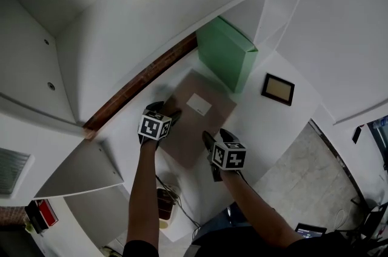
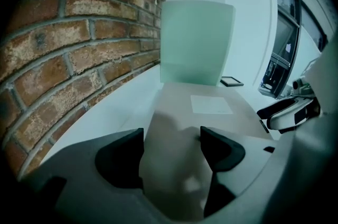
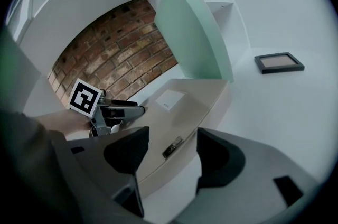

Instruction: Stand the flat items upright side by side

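Observation:
A flat brown box (image 1: 197, 122) with a white label lies on the white shelf (image 1: 267, 128). Behind it a green box (image 1: 227, 59) stands upright against the wall. My left gripper (image 1: 170, 113) sits over the brown box's far left corner. In the left gripper view its jaws (image 2: 170, 146) stand apart with the box top (image 2: 211, 106) between them, and I see no pinch. My right gripper (image 1: 215, 137) is at the near edge. Its jaws (image 3: 171, 151) straddle that edge of the box (image 3: 195, 99), with white shelf showing beside the right jaw.
A small dark picture frame (image 1: 278, 89) lies flat on the shelf to the right of the green box. A brick back wall (image 1: 139, 83) runs along the left. White shelf dividers rise behind the green box (image 3: 193, 33).

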Available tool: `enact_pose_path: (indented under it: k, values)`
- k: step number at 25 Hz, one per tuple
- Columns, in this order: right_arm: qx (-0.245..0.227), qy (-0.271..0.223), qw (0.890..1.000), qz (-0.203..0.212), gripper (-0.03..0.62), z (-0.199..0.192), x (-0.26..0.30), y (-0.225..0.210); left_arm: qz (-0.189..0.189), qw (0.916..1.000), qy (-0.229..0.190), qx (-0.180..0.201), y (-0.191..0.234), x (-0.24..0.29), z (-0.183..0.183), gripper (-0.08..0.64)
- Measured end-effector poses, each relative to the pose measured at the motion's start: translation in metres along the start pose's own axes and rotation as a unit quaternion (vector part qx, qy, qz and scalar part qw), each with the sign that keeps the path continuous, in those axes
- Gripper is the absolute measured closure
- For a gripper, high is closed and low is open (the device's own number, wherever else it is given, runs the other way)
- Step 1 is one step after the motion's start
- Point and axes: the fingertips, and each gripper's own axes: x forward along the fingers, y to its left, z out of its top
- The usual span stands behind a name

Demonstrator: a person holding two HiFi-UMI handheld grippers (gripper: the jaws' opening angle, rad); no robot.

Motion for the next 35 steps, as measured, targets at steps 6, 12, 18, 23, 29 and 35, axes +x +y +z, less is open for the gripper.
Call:
enact_pose_path:
  k: [6, 12, 18, 23, 29, 35]
  values:
    - [-0.010, 0.006, 1.000, -0.005, 0.328, 0.000, 0.002, 0.000, -0.003, 1.0000, 0.000, -0.005, 0.000, 0.001, 0.000, 0.253]
    - [-0.018, 0.016, 1.000, -0.005, 0.328, -0.001, 0.003, -0.001, -0.006, 0.9998, 0.016, -0.004, 0.000, 0.001, -0.001, 0.253]
    - [-0.026, 0.020, 0.999, -0.009, 0.328, -0.001, -0.001, -0.007, -0.004, 0.9997, 0.019, -0.011, -0.008, -0.004, -0.006, 0.255]
    - [-0.040, 0.023, 0.999, -0.017, 0.328, 0.002, -0.013, -0.027, 0.005, 0.9992, 0.031, -0.024, -0.032, -0.009, -0.013, 0.255]
    - [-0.052, 0.032, 0.998, -0.022, 0.328, 0.009, -0.035, -0.063, 0.011, 0.9976, 0.048, -0.048, -0.081, -0.013, -0.022, 0.256]
    - [-0.069, 0.049, 0.996, -0.026, 0.328, 0.015, -0.053, -0.097, -0.002, 0.9945, 0.047, -0.093, -0.128, -0.019, -0.027, 0.256]
